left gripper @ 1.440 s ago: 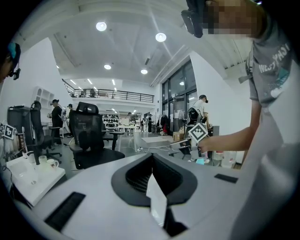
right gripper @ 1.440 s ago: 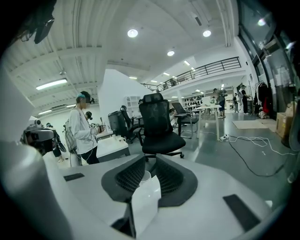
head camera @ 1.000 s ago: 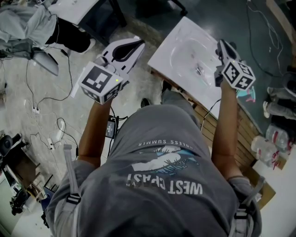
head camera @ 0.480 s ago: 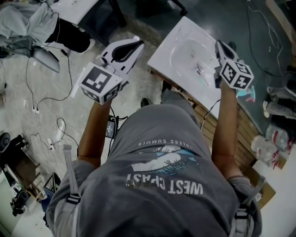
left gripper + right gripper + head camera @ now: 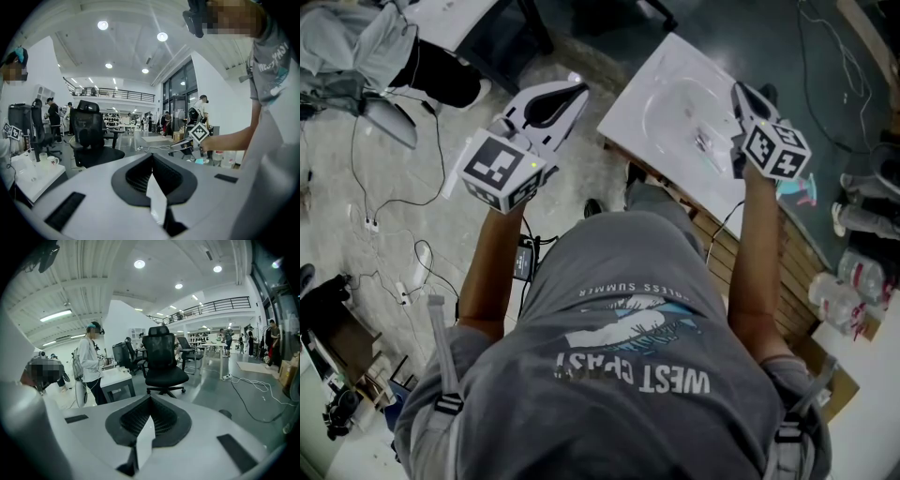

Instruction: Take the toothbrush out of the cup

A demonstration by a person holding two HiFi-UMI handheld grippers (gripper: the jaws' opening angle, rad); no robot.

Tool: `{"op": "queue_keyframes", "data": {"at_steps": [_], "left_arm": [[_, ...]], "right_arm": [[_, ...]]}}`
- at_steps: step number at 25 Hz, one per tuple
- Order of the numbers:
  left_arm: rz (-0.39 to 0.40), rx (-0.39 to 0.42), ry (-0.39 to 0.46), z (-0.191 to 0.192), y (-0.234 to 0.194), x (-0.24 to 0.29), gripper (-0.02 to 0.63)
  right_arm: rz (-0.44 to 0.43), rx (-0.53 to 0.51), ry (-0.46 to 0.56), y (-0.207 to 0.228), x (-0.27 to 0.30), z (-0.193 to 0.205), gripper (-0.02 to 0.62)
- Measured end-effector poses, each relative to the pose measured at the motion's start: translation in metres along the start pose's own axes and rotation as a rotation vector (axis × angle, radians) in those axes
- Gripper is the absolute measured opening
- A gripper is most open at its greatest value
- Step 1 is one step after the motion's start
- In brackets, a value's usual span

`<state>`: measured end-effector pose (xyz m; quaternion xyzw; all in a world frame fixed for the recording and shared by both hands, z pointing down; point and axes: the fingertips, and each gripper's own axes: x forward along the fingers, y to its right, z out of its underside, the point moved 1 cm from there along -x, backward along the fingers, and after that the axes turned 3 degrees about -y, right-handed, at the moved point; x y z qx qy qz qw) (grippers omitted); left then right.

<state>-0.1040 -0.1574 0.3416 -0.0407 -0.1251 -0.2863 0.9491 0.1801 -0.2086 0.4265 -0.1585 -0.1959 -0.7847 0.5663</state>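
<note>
**A:** How does the left claw (image 5: 151,157) stand?

**B:** Closed. Its two jaws meet along one line, and nothing sits between them. In the head view it hangs over the floor (image 5: 384,159), well to the left of the white table (image 5: 656,84), touching nothing.

**A:** And the right claw (image 5: 150,401)?

**B:** The same: jaws pressed together, empty. Its own view looks out across the room at a black office chair (image 5: 161,359). From above, it sits over the right edge of the white table.

**A:** So where is the toothbrush?

**B:** In neither claw. I can't pick it out for certain. A small teal and pink thing (image 5: 802,192) shows just beside the right claw's marker cube (image 5: 778,150), past the table's edge. That may be the cup with the toothbrush in it.

**A:** Which way does it point? How does its long axis lie?

**B:** I cannot tell. That thing is too small, and the cube covers part of it, so no handle or head shows.
</note>
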Motion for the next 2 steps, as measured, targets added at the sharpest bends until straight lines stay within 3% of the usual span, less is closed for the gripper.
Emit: {"op": "queue_keyframes", "data": {"at_steps": [2], "left_arm": [[-0.001, 0.000, -0.001, 0.0011, -0.0001, 0.0001, 0.000]], "right_arm": [[-0.005, 0.004, -0.004, 0.0006, 0.0018, 0.0025, 0.008]]}}
